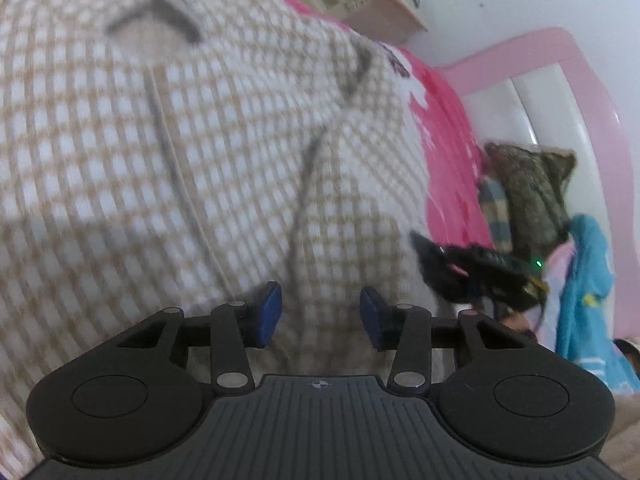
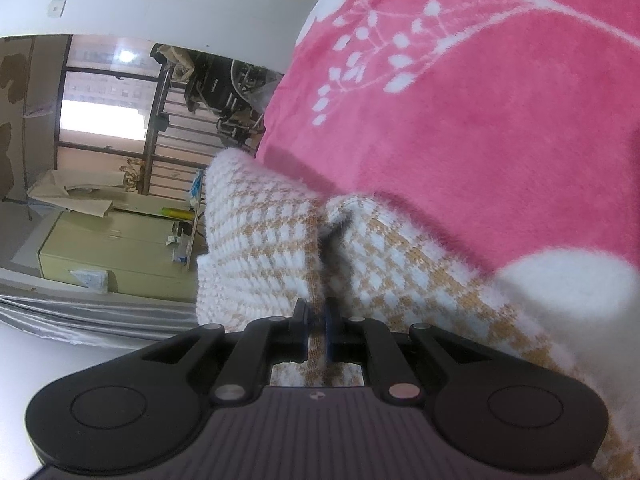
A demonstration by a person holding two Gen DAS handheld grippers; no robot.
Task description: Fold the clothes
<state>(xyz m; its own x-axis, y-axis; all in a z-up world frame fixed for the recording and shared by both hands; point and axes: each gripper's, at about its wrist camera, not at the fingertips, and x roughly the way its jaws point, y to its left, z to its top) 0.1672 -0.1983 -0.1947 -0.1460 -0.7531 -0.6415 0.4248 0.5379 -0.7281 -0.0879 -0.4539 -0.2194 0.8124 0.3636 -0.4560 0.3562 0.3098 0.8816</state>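
beige-and-white checked knit garment (image 1: 208, 152) spread over a pink floral fleece blanket (image 2: 480, 128). right gripper (image 2: 316, 332) pinches a fold of its edge between nearly closed jaws. left gripper (image 1: 320, 316), jaws partly apart, hovers above the cloth, gripping nothing.

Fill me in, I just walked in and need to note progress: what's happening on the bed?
A person with a handheld gripper in each hand is folding a tan-and-white checked garment spread over a pink blanket. The right gripper is shut on a bunched edge of the checked fabric. The left gripper hangs over the middle of the garment with its jaws apart and nothing gripped. The garment still lies mostly spread out. Other clothes lie piled by the pink headboard.
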